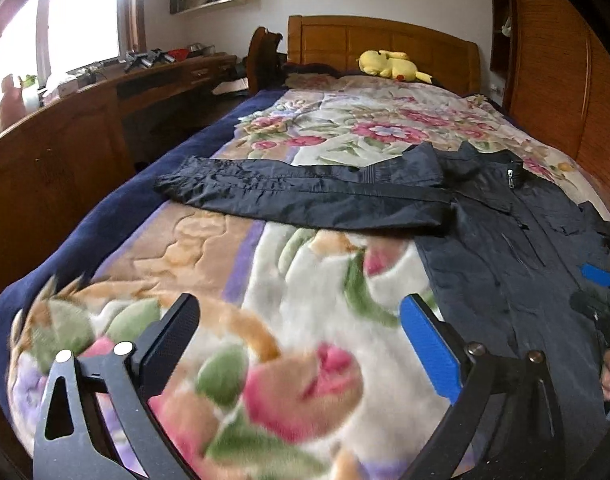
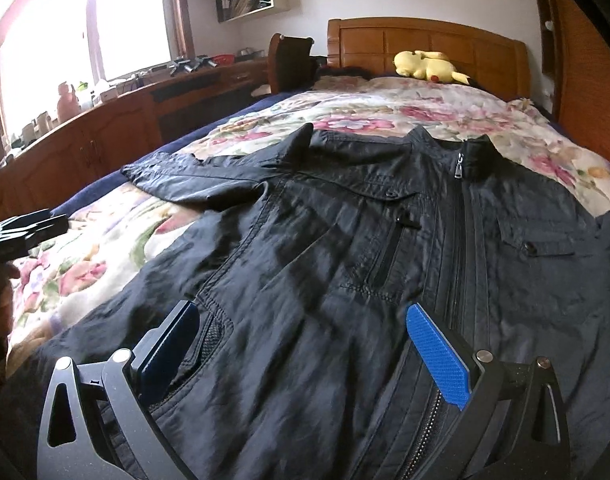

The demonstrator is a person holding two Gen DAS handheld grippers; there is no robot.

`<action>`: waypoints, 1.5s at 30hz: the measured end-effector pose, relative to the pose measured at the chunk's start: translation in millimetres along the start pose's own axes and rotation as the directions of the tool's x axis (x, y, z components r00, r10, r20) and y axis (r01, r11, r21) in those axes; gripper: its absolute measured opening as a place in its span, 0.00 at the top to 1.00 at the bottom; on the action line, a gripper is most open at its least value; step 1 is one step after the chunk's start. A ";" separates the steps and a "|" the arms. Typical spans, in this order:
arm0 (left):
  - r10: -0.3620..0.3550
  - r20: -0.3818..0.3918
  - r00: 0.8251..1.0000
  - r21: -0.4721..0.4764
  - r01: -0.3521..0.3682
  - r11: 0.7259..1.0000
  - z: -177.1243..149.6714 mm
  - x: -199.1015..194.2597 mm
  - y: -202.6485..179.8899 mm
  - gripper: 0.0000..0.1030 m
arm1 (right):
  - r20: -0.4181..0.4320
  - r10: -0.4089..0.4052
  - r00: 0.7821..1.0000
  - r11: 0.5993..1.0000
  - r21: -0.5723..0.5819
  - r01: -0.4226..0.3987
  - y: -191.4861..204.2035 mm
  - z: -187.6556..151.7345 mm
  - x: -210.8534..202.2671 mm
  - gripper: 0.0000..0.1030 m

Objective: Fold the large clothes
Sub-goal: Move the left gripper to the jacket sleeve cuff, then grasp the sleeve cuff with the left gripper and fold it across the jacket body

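A: Your right gripper [image 2: 301,354] hangs spread and empty over the jacket [image 2: 345,264] hem; left gripper [image 1: 301,344], spread too, holds nothing above bare blanket [image 1: 305,280].

B: Folding looks barely begun. Jacket's lying flat, zipped, front up. Next, I'd reach that outstretched sleeve [image 1: 301,196] farther left and bring it across the chest.

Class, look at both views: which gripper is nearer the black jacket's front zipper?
Right. The right gripper hovers open over the black jacket's front zipper; the left gripper is open above the floral blanket, beside the jacket.
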State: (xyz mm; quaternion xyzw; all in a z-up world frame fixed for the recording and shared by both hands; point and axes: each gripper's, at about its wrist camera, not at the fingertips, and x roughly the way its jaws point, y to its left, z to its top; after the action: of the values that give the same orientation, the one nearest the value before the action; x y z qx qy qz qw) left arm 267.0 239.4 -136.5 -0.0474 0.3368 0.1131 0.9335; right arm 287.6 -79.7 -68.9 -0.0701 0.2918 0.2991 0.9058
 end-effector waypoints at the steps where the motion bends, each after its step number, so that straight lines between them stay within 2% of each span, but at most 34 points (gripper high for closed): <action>1: -0.010 -0.008 1.000 -0.007 0.010 1.000 4.6 7.7 1.4 0.05 | -0.002 -0.003 1.000 1.000 -0.002 0.003 0.7 1.7 0.4 0.00; 5: -0.043 -0.037 0.998 -0.039 0.041 0.998 23.2 39.3 5.2 0.12 | -0.013 -0.023 1.000 0.999 -0.027 0.022 7.0 3.9 6.9 0.00; 10: -0.039 -0.061 0.997 -0.055 0.036 0.998 48.3 82.0 10.9 0.19 | -0.027 -0.025 0.999 0.999 -0.027 0.024 7.0 6.8 21.3 0.00; 15: -0.017 -0.103 0.995 -0.088 0.007 0.996 64.1 123.4 26.2 0.22 | -0.045 -0.014 0.999 1.000 -0.010 0.014 3.5 7.7 27.4 0.00; 22: 0.000 -0.156 0.988 -0.162 -0.026 0.986 72.1 160.4 52.9 0.22 | -0.060 -0.012 0.998 1.000 -0.007 0.011 2.5 7.9 33.1 0.00; 26: -0.028 -0.178 0.984 -0.241 -0.016 0.971 76.8 175.1 69.7 0.22 | -0.065 -0.012 0.998 1.000 -0.011 0.011 4.1 7.4 34.3 0.00; 30: -0.080 -0.209 0.975 -0.344 0.003 0.939 78.6 193.1 88.1 0.22 | -0.065 -0.012 0.998 1.000 -0.011 0.011 4.2 7.1 35.0 0.00; 32: -0.102 -0.221 0.970 -0.373 0.012 0.928 79.3 197.2 89.5 0.29 | -0.065 -0.011 0.998 1.000 -0.012 0.011 3.8 7.2 34.7 0.00; 34: -0.110 -0.221 0.969 -0.378 0.019 0.926 80.6 197.9 89.0 0.51 | -0.065 -0.011 0.998 1.000 -0.012 0.011 3.6 7.4 34.7 0.00; 35: -0.105 -0.226 0.968 -0.379 0.012 0.925 81.1 198.9 89.4 0.57 | -0.064 -0.012 0.998 1.000 -0.013 0.011 4.1 7.3 35.0 0.00; 37: -0.101 -0.232 0.967 -0.366 0.009 0.930 83.1 200.7 90.2 0.88 | -0.063 -0.014 0.998 1.000 -0.014 0.013 4.2 6.6 34.5 0.00; 40: -0.107 -0.237 0.966 -0.353 0.017 0.935 89.9 198.0 88.0 0.97 | -0.059 -0.019 0.998 1.000 -0.013 0.018 4.0 5.7 33.1 0.00; 43: -0.057 -0.210 0.976 -0.306 -0.011 0.952 104.4 176.3 74.8 0.97 | -0.055 -0.010 0.998 1.000 -0.010 0.009 3.8 6.1 30.5 0.00; 45: -0.064 -0.195 0.979 -0.271 0.009 0.963 116.2 155.1 57.6 0.97 | -0.042 -0.009 0.999 1.000 0.003 0.009 1.9 7.5 23.6 0.00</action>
State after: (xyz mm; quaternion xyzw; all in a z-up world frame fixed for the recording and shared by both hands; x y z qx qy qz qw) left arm 440.7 342.3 -147.1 -0.1910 0.4106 0.1350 0.8813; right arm 305.6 -64.1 -76.2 -0.0762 0.3109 0.2932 0.9009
